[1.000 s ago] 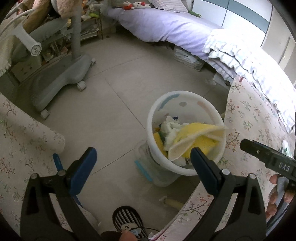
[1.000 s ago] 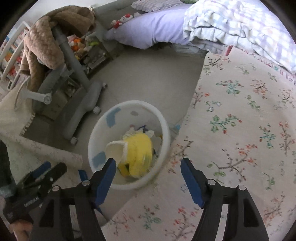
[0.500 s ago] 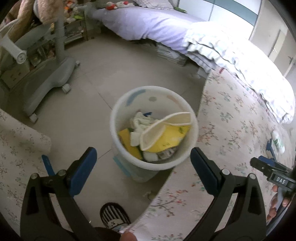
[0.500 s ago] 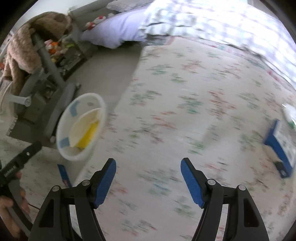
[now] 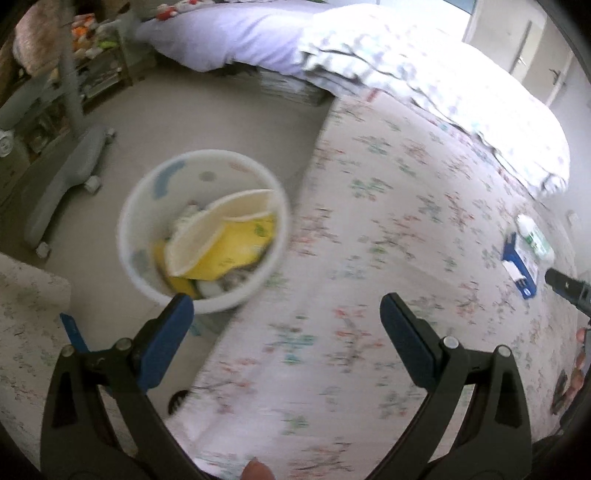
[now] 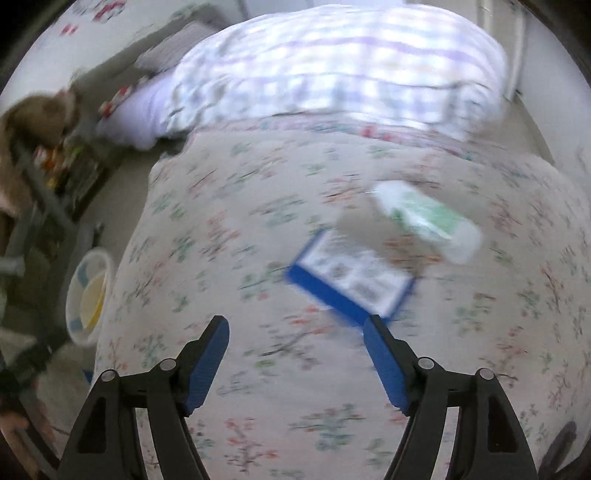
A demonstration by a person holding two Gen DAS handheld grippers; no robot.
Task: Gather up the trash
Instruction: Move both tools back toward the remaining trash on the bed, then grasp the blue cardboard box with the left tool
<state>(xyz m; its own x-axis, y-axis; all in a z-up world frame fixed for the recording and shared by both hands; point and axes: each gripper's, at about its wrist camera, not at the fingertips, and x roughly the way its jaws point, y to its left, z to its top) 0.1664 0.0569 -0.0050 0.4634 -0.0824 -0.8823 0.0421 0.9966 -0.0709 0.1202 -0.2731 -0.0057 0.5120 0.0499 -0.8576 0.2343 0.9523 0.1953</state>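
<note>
A white waste bin (image 5: 207, 221) stands on the floor beside the floral-covered bed; it holds a yellow and cream package (image 5: 225, 236) and other scraps. It also shows small in the right wrist view (image 6: 90, 291). On the floral cover lie a blue and white box (image 6: 351, 280) and a clear plastic bottle with a green label (image 6: 428, 221); both also show in the left wrist view, box (image 5: 521, 266), bottle (image 5: 535, 236). My left gripper (image 5: 288, 321) is open and empty, over the bed edge near the bin. My right gripper (image 6: 295, 339) is open and empty, just short of the box.
The floral bed cover (image 6: 258, 229) fills most of both views. A checked quilt (image 6: 332, 74) and a lilac bed (image 5: 236, 33) lie beyond. A grey wheeled chair base (image 5: 70, 177) and cluttered shelves (image 5: 99, 70) stand left of the bin on the tiled floor.
Both grippers have swung right, away from the bin and over the bed. The right gripper now faces the blue box and the bottle. Both stay open and empty.
</note>
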